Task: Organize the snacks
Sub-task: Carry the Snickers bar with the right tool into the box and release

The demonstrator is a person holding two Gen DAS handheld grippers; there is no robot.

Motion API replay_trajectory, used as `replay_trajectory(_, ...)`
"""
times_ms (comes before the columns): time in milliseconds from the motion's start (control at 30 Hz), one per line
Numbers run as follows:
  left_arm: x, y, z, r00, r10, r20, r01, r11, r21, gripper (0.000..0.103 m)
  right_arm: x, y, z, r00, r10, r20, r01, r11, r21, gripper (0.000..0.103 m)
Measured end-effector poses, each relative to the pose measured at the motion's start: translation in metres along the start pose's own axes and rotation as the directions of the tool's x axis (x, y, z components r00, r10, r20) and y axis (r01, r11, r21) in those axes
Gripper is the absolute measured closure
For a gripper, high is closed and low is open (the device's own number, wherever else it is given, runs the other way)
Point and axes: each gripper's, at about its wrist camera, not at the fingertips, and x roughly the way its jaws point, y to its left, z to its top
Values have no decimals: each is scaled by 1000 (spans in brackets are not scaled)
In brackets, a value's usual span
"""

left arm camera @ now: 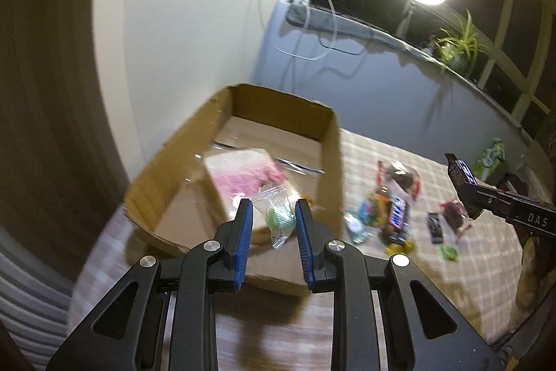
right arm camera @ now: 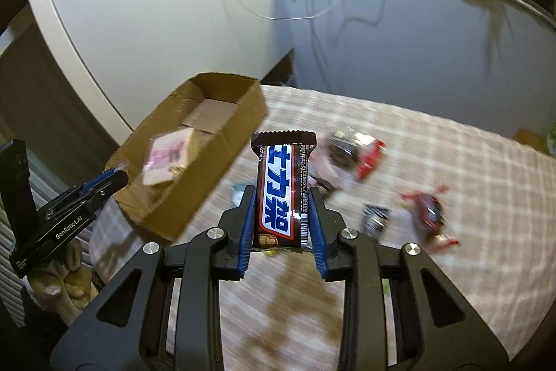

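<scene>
While the open brown cardboard box (left arm camera: 236, 134) is sitting at the left of the checked tablecloth (left arm camera: 382, 284), with a flat pink-and-white packet (left arm camera: 243, 176) already lying inside it, the left gripper (left arm camera: 272, 214) is hanging over the box's near wall. Its blue-padded jaws are standing apart, and a small clear sachet with green contents (left arm camera: 278, 214) is showing in the gap between them; neither pad seems to be pressing it (whether it is falling or barely caught, I cannot tell). It is looking feather-light and slippery, so a pinch across the middle would suit it better than one on the crinkly sealed edge.

Further right, loose wrapped sweets and bars (left arm camera: 389, 207) are lying scattered on the cloth, well apart from the box.

At the right, the right gripper (right arm camera: 282, 197) is holding a brown chocolate bar with a blue-and-white label (right arm camera: 281, 186) upright, its jaws closing on the long sides of the lower half, above the table. The bar is appearing stiff and light, its glossy wrapper likely slick, so this mid-body grip is looking sound; squeezing harder could crack it. It is probably heading for the box next.
</scene>
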Motion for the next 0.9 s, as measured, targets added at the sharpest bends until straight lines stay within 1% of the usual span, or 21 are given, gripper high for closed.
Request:
replay_trajectory(300, 8, 33, 11, 999, 47, 7, -47, 999, -23, 80, 42, 41, 36, 999, 41, -21, -43, 997, -71, 73)
replay_trajectory(467, 16, 43, 15, 998, 61, 9, -61, 998, -35, 80, 65, 62, 49, 998, 52, -42, -56, 993, -103, 73)
replay_trajectory(700, 22, 48, 19, 999, 52, 7, -52, 998, -38, 80, 96, 87, 57, 995, 67, -80, -78, 986, -146, 73)
replay_trajectory(900, 25, 51, 20, 999, 46, -5, -46, 998, -49, 80, 113, 100, 59, 991, 78, -108, -94, 983, -160, 73)
